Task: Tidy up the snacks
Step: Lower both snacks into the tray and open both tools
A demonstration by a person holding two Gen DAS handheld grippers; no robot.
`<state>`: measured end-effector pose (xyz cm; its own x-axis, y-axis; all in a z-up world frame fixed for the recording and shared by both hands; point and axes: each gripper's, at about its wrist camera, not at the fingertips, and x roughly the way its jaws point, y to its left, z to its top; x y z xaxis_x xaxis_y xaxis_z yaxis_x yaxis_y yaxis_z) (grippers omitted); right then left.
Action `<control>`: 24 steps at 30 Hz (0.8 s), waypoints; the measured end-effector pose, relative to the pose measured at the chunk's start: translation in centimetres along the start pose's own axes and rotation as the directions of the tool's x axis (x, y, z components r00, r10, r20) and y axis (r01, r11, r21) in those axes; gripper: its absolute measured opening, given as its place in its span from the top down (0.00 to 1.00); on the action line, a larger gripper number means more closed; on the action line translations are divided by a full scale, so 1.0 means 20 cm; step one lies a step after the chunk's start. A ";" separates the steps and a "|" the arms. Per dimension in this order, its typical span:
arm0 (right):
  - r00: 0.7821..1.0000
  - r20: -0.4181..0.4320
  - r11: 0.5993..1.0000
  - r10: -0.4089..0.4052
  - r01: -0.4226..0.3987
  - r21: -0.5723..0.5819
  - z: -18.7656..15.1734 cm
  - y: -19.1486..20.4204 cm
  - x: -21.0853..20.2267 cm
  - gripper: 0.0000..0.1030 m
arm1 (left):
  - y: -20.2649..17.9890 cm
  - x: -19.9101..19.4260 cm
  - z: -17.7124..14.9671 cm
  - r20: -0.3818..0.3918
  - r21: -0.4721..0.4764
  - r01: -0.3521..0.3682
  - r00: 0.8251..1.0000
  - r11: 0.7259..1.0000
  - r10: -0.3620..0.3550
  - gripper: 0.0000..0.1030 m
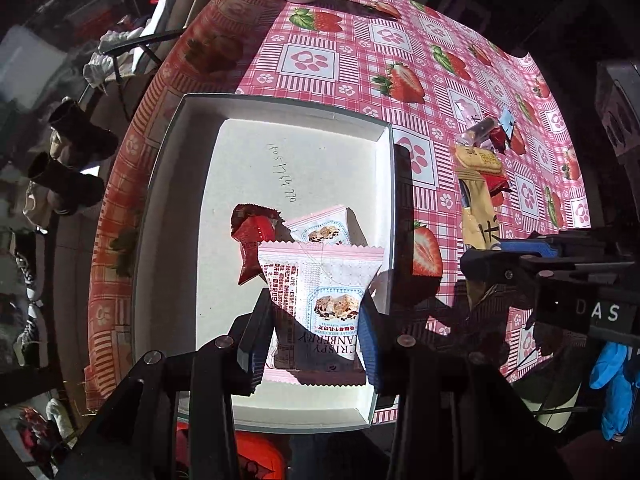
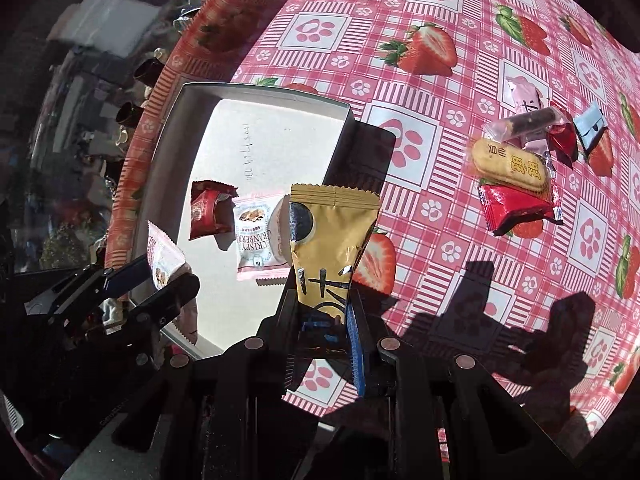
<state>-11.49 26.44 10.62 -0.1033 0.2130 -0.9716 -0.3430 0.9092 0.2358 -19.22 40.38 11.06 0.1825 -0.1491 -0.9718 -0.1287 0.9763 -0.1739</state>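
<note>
Two packets already lay in the white box point(image 1: 180, 168), centre-left of frame. The left gripper point(image 1: 316, 332) clenched a cranberry packet point(image 1: 320, 280) over it; the right gripper point(image 2: 324, 312) clenched a gold packet point(image 2: 328, 232) beside its rim. A snack pile point(image 2: 520, 168) remained on the surface point(image 1: 320, 60), upper right.

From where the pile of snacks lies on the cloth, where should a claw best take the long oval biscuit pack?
Grip the biscuit pack across its narrow middle, from above. It lies flat on top of the red packet, long sides bare; its ends are crowded by other wrappers.
</note>
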 end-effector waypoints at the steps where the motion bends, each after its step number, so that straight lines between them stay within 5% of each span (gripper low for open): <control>1: 1.000 -0.007 1.000 0.008 -0.008 -0.007 0.00 0.03 0.02 0.77 | 0.03 0.01 -0.01 -0.007 -0.011 -0.006 1.000 1.000 0.006 0.58; 24: 0.988 -0.155 0.978 -0.020 -0.013 -0.210 -0.01 0.48 0.28 0.77 | 0.28 0.10 -0.12 -0.048 -0.106 -0.040 0.998 0.994 0.035 0.58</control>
<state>-15.46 36.29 7.53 -0.2397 0.1367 -0.9612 -0.5304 0.8108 0.2476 -21.88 45.25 7.79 0.1309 -0.1220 -0.9839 -0.2382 0.9595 -0.1507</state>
